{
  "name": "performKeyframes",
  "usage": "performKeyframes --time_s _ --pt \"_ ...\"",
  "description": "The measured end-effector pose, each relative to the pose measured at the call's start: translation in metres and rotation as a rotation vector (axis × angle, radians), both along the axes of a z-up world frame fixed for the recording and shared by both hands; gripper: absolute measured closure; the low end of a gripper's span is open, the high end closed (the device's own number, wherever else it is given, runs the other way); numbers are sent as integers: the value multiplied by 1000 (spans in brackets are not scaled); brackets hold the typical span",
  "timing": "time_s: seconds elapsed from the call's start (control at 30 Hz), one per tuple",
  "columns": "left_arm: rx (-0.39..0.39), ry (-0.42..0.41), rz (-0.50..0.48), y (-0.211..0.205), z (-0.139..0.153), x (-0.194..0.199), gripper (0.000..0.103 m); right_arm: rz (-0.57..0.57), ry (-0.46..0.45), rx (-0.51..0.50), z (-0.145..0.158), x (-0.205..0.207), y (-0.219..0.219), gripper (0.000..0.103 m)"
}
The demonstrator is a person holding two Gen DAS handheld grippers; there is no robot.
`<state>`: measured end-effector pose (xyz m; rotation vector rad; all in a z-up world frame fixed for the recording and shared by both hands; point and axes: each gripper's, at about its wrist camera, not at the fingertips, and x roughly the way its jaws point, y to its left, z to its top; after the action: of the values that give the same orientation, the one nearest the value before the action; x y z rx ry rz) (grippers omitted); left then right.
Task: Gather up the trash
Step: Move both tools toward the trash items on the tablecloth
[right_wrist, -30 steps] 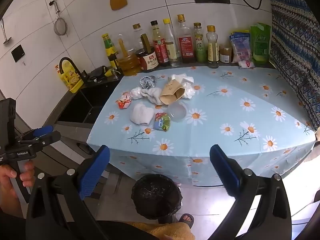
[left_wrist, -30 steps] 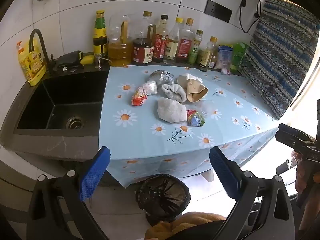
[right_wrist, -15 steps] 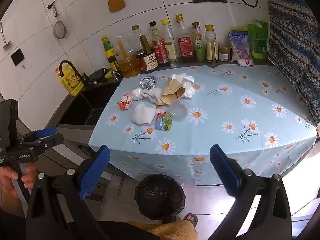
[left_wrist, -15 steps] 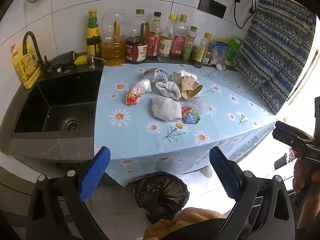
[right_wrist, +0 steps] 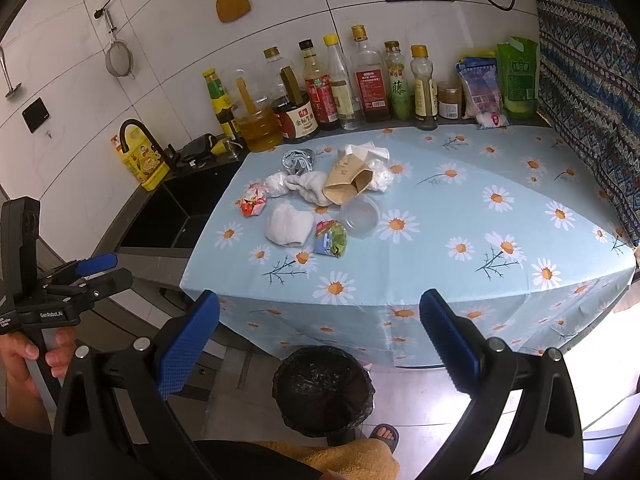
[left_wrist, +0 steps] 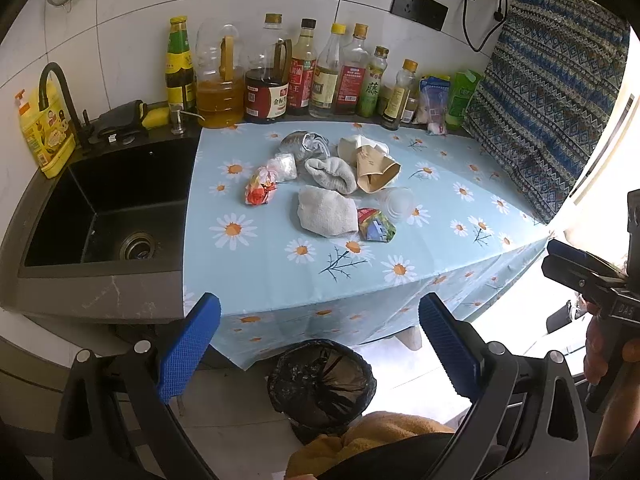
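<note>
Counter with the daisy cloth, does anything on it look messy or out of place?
Yes. A cluster of litter sits mid-cloth: a crushed brown paper cup on its side, two crumpled grey-white rags, a red wrapper, a green wrapper and a clear plastic cup. The bottles stand upright; nothing looks spilled.

The right gripper [right_wrist: 320, 340] hangs wide open above the black-lined bin [right_wrist: 323, 390], with crumpled trash [right_wrist: 316, 196] clustered on the daisy tablecloth [right_wrist: 460, 216] beyond.

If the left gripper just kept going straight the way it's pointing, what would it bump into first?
Probably the flowered tablecloth near the counter's front edge. The open left gripper is empty, and nothing stands between. The white cloth lies farther on; depth is hard to judge.
</note>
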<state>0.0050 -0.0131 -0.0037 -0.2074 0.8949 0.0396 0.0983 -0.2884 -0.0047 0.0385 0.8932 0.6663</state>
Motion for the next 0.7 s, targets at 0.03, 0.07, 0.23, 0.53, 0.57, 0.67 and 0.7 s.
performKeyframes --time_s 0.03,0.07,0.23,0.53,0.57,0.67,0.7 --pt "-1 -2 1 1 0 0 7 1 -2 -3 1 0 0 4" --pt "-3 -2 3 1 -1 -1 7 1 -3 -5 2 1 1 4" --pt "-21 -1 4 5 -5 -3 7 5 -1 -13 2 -1 2 4" --pt "-31 1 -17 3 -6 -6 7 3 3 -5 1 -6 5 4" --pt "-31 3 -21 3 -6 -6 7 6 6 0 2 -7 6 4" --pt "-28 8 -23 4 -4 -4 7 11 -7 -9 6 -9 7 4" --pt "-31 6 -22 5 -3 -5 7 9 -7 -5 8 -9 7 4"
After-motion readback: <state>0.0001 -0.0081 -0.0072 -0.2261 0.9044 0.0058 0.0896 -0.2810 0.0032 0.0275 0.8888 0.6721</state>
